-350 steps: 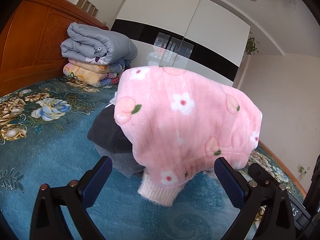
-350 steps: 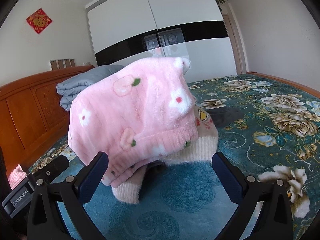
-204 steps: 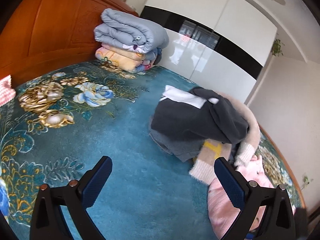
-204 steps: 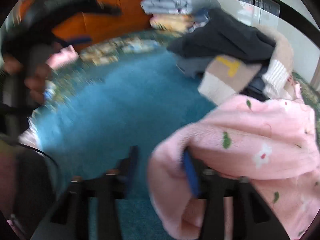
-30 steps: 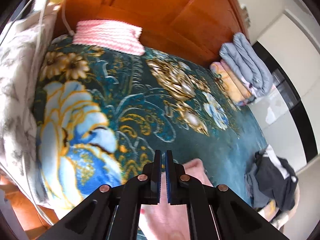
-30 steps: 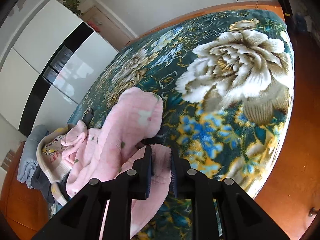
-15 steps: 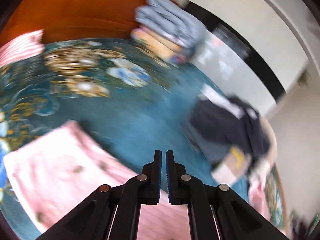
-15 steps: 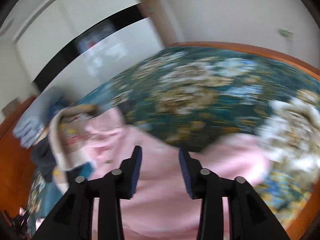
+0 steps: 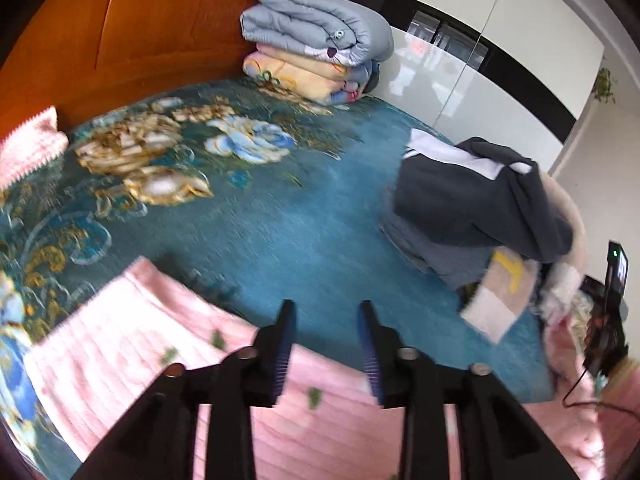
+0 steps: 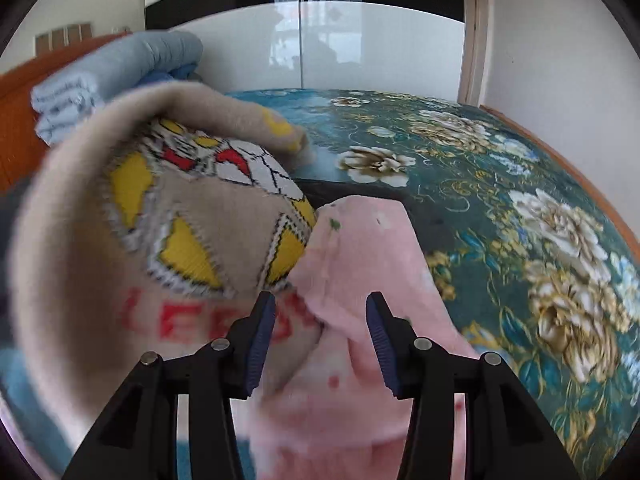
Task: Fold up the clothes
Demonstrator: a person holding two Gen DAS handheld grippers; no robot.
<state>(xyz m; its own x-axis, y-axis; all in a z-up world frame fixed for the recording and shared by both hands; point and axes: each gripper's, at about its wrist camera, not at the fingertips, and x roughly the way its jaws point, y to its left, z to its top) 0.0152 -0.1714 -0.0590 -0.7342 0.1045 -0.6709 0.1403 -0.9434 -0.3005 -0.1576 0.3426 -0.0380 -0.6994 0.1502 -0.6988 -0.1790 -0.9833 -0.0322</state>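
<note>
On the bed (image 9: 280, 240), right under my left gripper (image 9: 326, 344), the pink fleece garment (image 9: 132, 352) is spread out flat on the teal floral blanket. It's fuzzy, ribbed-looking, with little green leaf specks and a few pale flowers. In the left wrist view its long axis runs from the lower right up toward the left, with the far end pointing at the wooden headboard (image 9: 120, 40) side. The left jaws have just been opening and now stand apart, with nothing pinched; the fleece only lies below them.

My right gripper (image 10: 322, 336) is also spread, jaws having just been opening, and a bunched fold of the same pink fleece (image 10: 360, 256) sits up between and beyond the fingers, but the pads aren't pressing on it. That fold points away from me toward the wardrobe (image 10: 320, 40).

Just beside it on the left is a beige knit sweater (image 10: 120, 260) with yellow, white and red shapes and red letters I read as "LEE", the rest blurred. A dark grey garment (image 9: 480, 200) lies on the pile further back.
</note>
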